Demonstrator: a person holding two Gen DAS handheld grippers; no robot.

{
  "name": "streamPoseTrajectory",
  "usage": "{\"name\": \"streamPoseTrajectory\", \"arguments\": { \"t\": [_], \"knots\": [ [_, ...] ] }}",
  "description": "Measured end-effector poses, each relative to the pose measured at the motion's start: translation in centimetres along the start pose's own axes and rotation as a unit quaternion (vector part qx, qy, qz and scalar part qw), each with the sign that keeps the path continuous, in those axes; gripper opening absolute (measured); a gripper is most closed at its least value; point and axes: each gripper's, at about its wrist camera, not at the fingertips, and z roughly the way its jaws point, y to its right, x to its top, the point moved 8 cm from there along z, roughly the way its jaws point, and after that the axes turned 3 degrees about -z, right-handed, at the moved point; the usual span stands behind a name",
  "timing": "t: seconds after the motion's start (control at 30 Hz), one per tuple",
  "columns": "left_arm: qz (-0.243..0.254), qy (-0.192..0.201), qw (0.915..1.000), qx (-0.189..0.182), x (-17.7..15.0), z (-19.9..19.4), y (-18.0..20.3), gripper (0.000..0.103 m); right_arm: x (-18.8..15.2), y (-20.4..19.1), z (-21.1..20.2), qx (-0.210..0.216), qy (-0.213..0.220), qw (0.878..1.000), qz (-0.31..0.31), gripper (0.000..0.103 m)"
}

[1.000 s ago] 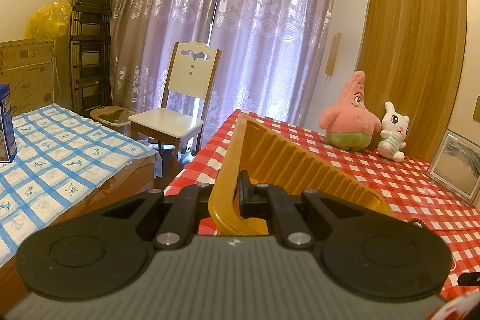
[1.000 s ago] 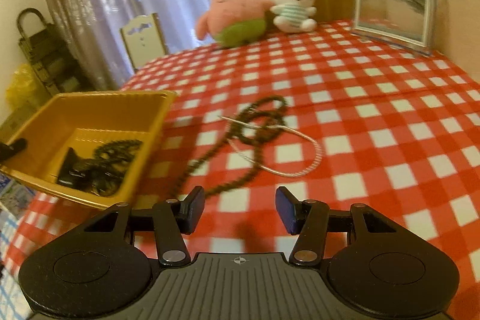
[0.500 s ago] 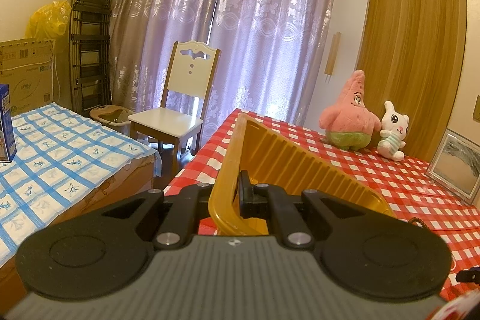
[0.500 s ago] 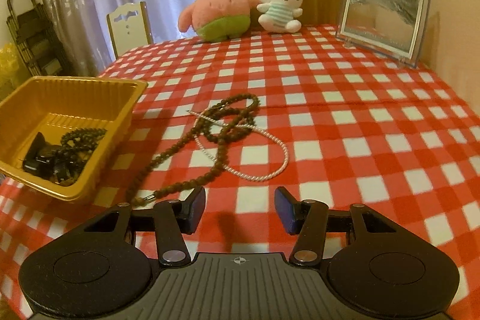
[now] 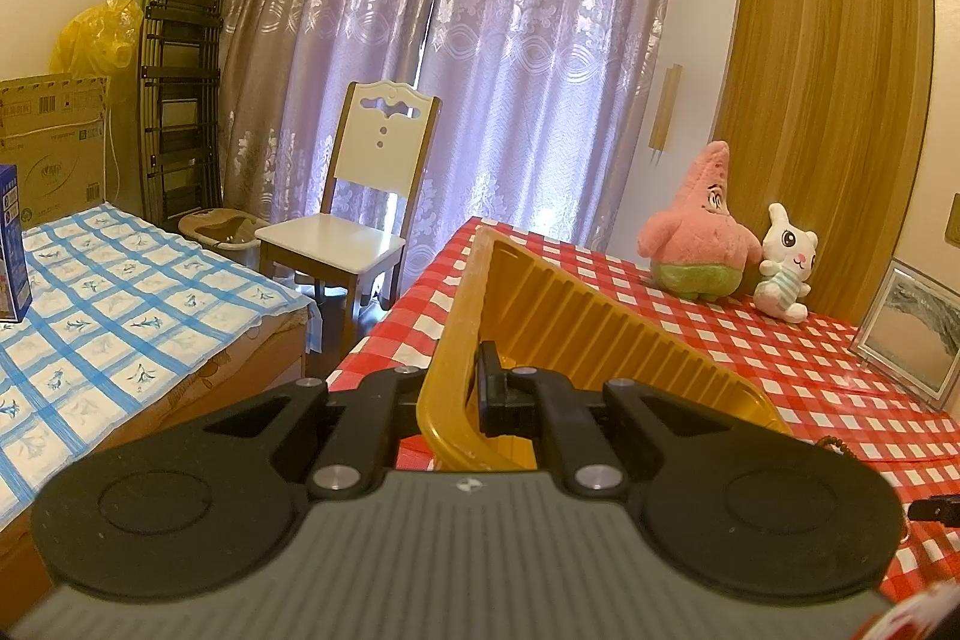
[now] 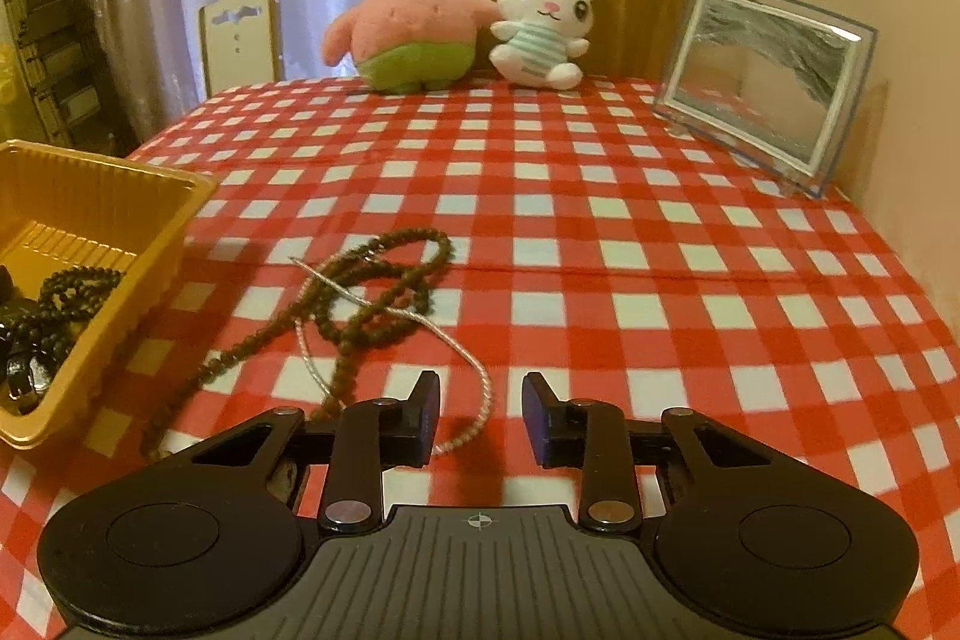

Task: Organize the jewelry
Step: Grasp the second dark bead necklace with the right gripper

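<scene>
Yellow tray (image 6: 120, 232) sits at the table's left edge, left gripper (image 5: 474, 388) clamped on its wall. Silver chain (image 6: 474, 376) loops just ahead-left of the right gripper (image 6: 480, 418), whose jaws have been narrowing, nothing pinched yet.

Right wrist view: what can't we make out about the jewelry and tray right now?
- Brown bead necklace: near end hidden behind the right claw.
- White cord necklace: lower loop passes behind a claw finger.
- Yellow tray: left part cut off by the frame edge; dark items inside too dim to identify.
- Left wrist view: tray floor hidden by the left claw.
</scene>
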Motion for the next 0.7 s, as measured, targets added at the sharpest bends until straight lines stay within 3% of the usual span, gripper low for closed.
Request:
{"name": "streamPoseTrajectory", "arguments": {
  "t": [0.13,0.3,0.7],
  "knots": [
    [0.001,0.0,1.0,-0.001,-0.1,0.1,0.1,0.006,0.6,-1.4,0.6,0.019,0.004,1.0,-0.011,0.028],
    [0.002,0.0,1.0,-0.001,-0.1,0.2,0.3,0.006,1.2,-1.2,2.2,0.003,-0.001,1.0,-0.001,0.019],
    [0.003,0.0,1.0,-0.003,0.0,0.3,0.5,0.006,4.0,-0.1,6.4,0.028,-0.012,1.0,0.006,0.018]
  ]
}}
